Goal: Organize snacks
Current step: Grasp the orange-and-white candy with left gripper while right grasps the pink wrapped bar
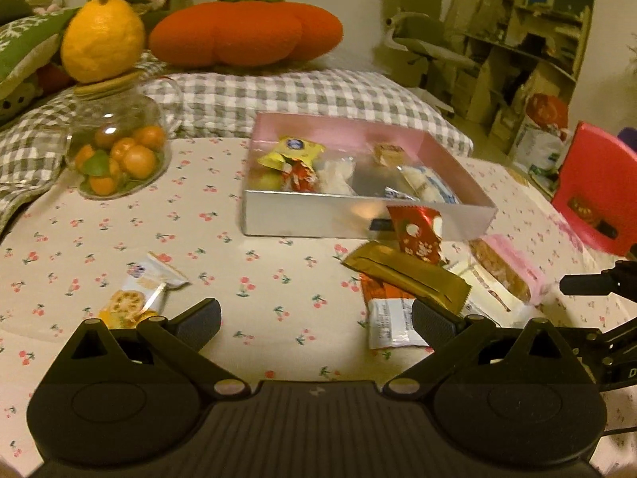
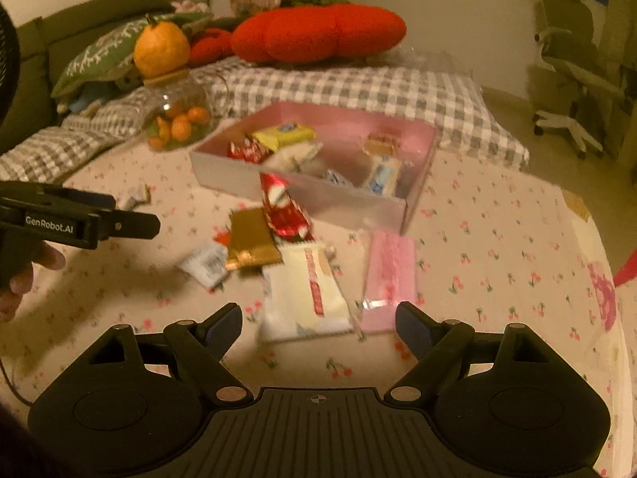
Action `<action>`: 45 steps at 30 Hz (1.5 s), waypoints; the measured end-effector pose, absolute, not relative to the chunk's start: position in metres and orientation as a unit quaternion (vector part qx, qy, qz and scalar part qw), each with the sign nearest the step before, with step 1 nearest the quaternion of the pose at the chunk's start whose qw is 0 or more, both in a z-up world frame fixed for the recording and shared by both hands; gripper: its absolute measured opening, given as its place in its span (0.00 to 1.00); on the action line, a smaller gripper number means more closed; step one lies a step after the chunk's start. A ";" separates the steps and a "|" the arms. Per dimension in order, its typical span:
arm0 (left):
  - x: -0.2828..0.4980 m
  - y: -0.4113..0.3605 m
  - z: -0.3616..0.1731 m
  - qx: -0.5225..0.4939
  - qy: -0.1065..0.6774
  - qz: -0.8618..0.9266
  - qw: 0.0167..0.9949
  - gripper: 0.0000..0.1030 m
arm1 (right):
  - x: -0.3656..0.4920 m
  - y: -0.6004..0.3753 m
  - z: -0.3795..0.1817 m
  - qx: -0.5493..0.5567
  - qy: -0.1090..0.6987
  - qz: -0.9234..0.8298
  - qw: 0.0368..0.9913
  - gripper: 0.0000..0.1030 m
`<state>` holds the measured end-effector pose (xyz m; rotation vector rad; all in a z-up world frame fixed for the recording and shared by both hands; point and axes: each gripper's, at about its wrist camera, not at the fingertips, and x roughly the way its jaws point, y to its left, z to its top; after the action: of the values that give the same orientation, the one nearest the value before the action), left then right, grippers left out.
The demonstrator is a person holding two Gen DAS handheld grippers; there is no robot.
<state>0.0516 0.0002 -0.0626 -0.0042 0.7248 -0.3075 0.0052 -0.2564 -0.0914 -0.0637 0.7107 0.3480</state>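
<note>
Right tongs (image 2: pixel 318 328) were held wide open, empty; white wafer packet (image 2: pixel 306 294) lay just ahead between them, long axis pointing away. Left tongs (image 1: pixel 316 324) likewise open, empty.

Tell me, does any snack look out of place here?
Yes. The red packet leans upright against the outside of the box, not inside. Below it, a gold packet lies askew across other packets in a loose pile.

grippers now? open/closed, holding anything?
Left gripper: open, holding nothing.
Right gripper: open, holding nothing, above the white packet.
</note>
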 end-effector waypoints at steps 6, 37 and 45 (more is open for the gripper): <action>0.050 -0.025 -0.073 0.034 0.363 -0.173 0.915 0.95 | 0.010 -0.267 -0.095 -0.014 0.356 0.166 0.920 0.84; 0.057 -0.010 -0.074 0.016 0.433 -0.155 0.888 0.29 | 0.059 -0.274 -0.111 -0.001 0.382 0.067 0.922 0.74; 0.064 0.000 -0.071 0.021 0.442 -0.127 0.888 0.37 | 0.064 -0.265 -0.111 -0.010 0.382 0.070 0.922 0.55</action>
<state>0.0640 -0.0002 -0.0713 0.0440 0.9186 -0.2642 0.0636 -0.2652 -0.1111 -0.0196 0.7841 0.1433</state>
